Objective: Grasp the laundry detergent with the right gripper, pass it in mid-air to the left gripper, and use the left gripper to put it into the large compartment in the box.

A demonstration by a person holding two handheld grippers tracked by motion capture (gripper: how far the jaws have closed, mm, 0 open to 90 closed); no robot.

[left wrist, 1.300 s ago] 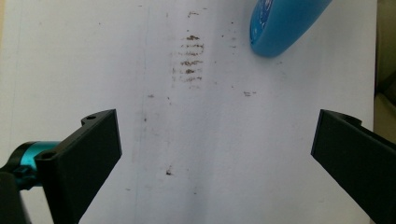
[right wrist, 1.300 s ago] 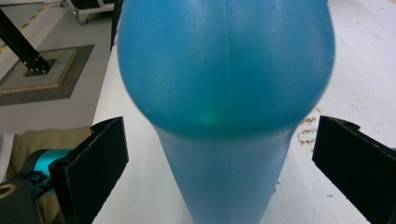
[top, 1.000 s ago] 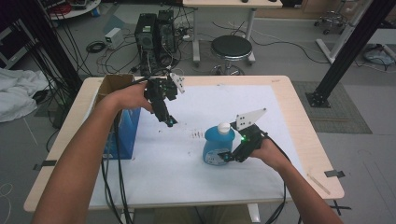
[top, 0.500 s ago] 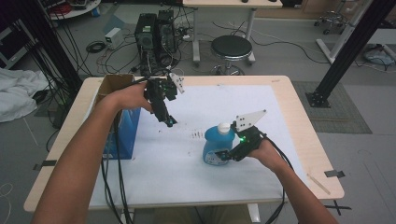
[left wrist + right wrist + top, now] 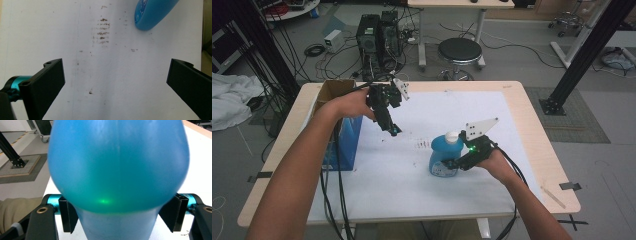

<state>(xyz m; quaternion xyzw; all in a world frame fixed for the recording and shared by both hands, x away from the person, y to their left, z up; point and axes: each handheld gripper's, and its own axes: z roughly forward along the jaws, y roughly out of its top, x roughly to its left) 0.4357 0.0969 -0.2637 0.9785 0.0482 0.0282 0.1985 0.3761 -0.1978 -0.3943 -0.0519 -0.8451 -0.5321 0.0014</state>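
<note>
A blue bottle (image 5: 443,159) with a white cap stands on the white sheet right of the table's middle. My right gripper (image 5: 458,163) comes at it from the right, and in the right gripper view the bottle (image 5: 117,170) sits between the jaws, which press on both sides of its narrower part; my right gripper (image 5: 117,212) is shut on it. My left gripper (image 5: 393,131) hangs above the sheet at the upper left, pointing down, apart from the bottle. In the left gripper view my left gripper (image 5: 115,67) is wide open and holds nothing, with the bottle's edge (image 5: 152,12) at the top right.
An open blue cardboard box (image 5: 339,137) stands at the table's left edge under the left forearm. Brown smudges (image 5: 421,145) mark the white sheet (image 5: 422,195) between the grippers. Cables trail off the front edge. A stool (image 5: 459,50) stands beyond the table.
My right gripper has slid a little to the left, in around the bottle. The left gripper has barely moved.
</note>
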